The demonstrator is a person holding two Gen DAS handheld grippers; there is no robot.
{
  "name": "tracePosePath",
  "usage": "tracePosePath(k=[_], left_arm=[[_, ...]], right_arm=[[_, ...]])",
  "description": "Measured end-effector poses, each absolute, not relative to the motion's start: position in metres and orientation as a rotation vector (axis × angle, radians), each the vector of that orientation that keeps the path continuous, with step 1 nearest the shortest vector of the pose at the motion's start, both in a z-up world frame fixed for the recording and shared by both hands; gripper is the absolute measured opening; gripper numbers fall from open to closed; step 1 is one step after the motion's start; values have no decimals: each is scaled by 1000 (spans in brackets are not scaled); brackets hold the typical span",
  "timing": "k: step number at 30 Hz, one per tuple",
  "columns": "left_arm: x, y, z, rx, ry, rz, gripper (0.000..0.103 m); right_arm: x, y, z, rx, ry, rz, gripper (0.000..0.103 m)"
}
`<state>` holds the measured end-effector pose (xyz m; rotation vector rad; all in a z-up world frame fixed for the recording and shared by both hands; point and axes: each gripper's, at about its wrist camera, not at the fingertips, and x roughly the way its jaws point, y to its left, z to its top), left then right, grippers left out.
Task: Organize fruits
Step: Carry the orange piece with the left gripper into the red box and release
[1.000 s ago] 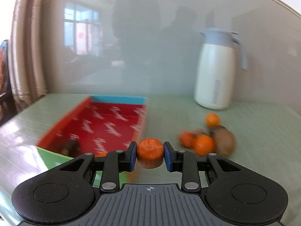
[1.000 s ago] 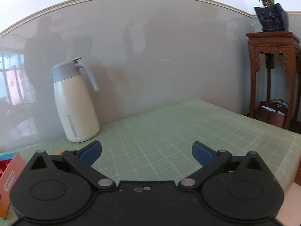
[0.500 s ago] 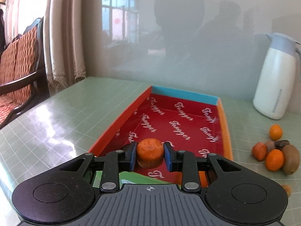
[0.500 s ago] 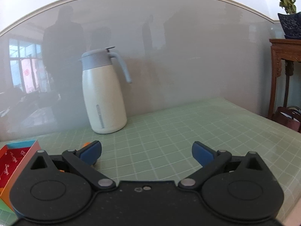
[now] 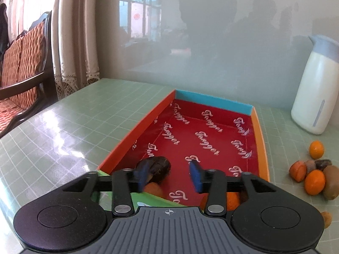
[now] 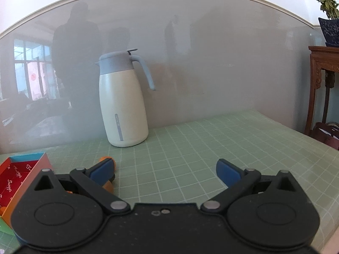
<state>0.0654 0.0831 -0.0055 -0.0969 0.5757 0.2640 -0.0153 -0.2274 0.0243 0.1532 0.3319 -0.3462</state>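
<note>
Left gripper (image 5: 169, 176) poised over the near end of the red box (image 5: 211, 135), jaws opening with nothing between the blurred blue pads (image 5: 196, 176); just below and behind the left pad, a dark brown fruit (image 5: 161, 168) on the box floor with an orange fruit (image 5: 153, 189) touching its near side, another orange one (image 5: 232, 199) tucked under the right finger. Off to the right on the green checked table (image 5: 74, 131), a heap of orange and brown fruits (image 5: 313, 176), and beyond it a white jug (image 5: 315, 97). Right gripper (image 6: 165, 169) spread wide and empty above bare table, an orange fruit (image 6: 106, 160) peeking behind its left pad (image 6: 101, 169), jug standing straight ahead against the wall.
</note>
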Motion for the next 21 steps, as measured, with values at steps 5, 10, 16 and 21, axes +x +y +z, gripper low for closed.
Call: tracePosePath(k=[5,10,16,21], left_arm=[[57,89,-1,-102,548,296,58],[42,97,7,-89,505,344,88],[28,109,17,-62,500,365,93],[11,127,23,-62,493,387,97]], right_arm=[[-17,-228,24,151,331,-346,103],[-17,-227,23,157,331,-343,103],[-16,-224,23,153,336,-332,103],[-16,-220,23,147,338,-323,103]])
